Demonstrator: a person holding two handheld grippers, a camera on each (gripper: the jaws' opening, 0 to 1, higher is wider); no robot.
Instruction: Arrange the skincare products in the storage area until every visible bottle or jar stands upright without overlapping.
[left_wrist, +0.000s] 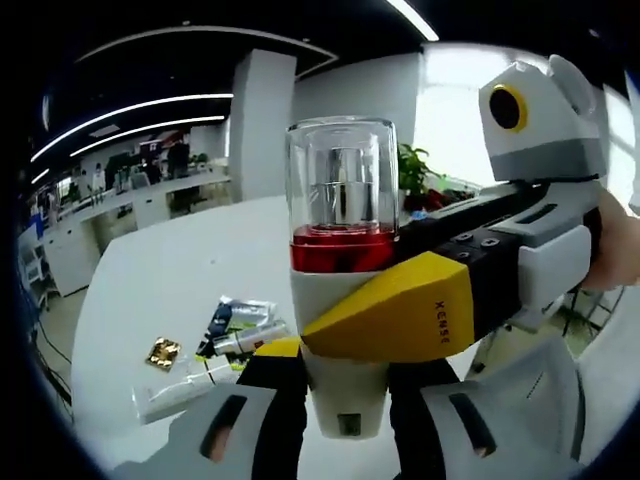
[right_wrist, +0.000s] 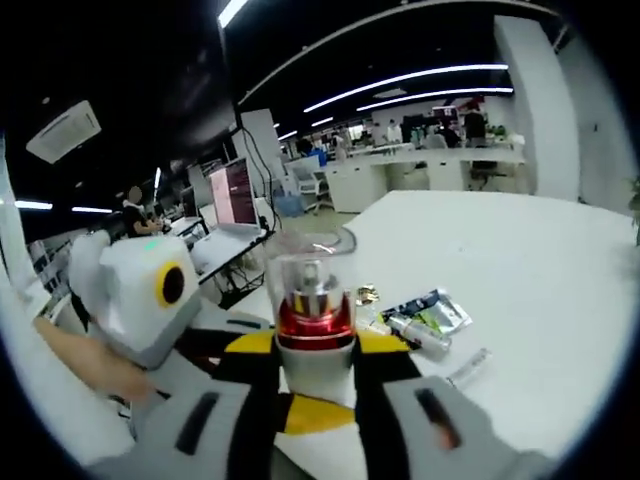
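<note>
Two handheld grippers are raised together above a table, both closed on one bottle (left_wrist: 342, 290). In the left gripper view, the left gripper (left_wrist: 345, 400) is seen with its jaws pressed against the bottle's lower body. The right gripper (left_wrist: 400, 315) reaches in from the right, its yellow jaw laid across the bottle's middle. A hand (left_wrist: 615, 245) is seen at its rear. In the right gripper view, the right gripper's jaws are clamped beside the bottle, and the left gripper crosses in from the left.
</note>
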